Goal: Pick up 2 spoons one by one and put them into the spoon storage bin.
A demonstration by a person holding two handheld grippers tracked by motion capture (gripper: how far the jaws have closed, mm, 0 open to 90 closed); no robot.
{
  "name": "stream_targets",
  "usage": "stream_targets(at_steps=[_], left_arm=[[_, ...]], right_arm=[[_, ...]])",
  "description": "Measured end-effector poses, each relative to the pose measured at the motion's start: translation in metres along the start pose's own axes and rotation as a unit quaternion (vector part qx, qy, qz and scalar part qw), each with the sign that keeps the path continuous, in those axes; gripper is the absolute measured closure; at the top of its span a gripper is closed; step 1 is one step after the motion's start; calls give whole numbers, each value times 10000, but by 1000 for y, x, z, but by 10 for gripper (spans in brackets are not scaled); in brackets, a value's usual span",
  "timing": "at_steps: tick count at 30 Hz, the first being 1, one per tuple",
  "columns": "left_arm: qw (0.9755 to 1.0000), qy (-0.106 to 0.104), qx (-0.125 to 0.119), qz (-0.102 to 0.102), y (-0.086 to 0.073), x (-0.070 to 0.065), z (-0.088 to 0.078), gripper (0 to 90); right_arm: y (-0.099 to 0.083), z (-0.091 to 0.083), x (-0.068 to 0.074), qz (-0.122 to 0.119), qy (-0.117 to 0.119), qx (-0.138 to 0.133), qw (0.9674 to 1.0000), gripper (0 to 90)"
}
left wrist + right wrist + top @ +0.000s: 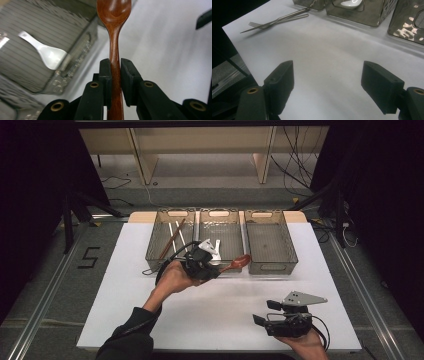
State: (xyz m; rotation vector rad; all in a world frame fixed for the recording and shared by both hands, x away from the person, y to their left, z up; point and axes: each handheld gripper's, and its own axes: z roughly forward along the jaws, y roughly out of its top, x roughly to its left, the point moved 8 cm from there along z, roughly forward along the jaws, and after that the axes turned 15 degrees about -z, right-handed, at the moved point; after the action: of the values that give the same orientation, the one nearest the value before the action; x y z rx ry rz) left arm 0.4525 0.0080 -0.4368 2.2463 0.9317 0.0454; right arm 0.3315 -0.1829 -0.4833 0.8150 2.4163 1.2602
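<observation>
Numeral "5" (88, 257) beside table (125, 285)

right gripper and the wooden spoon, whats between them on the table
Nothing: in the high view, bare white table lies between the open right gripper and the wooden spoon, which the left gripper holds.

Black tool (115, 75) jaws, brass-ringed screws, grey three-cornered plate, dark sleeve (131, 335)
</observation>
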Motion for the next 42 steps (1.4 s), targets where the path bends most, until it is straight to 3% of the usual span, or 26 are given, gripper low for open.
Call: stream_targets(at_steps=[11,23,42], left_arm=[[9981,326,-351,-374,27,31,-11,795],[9938,602,-509,-779,43,59,1,795],[9889,755,-672,-1087,58,74,13,794]], right_arm=[[0,0,0,0,5,4,10000,272],[0,0,-1,0,4,-6,10000,272],[-1,0,-1,14,18,-5,10000,272]])
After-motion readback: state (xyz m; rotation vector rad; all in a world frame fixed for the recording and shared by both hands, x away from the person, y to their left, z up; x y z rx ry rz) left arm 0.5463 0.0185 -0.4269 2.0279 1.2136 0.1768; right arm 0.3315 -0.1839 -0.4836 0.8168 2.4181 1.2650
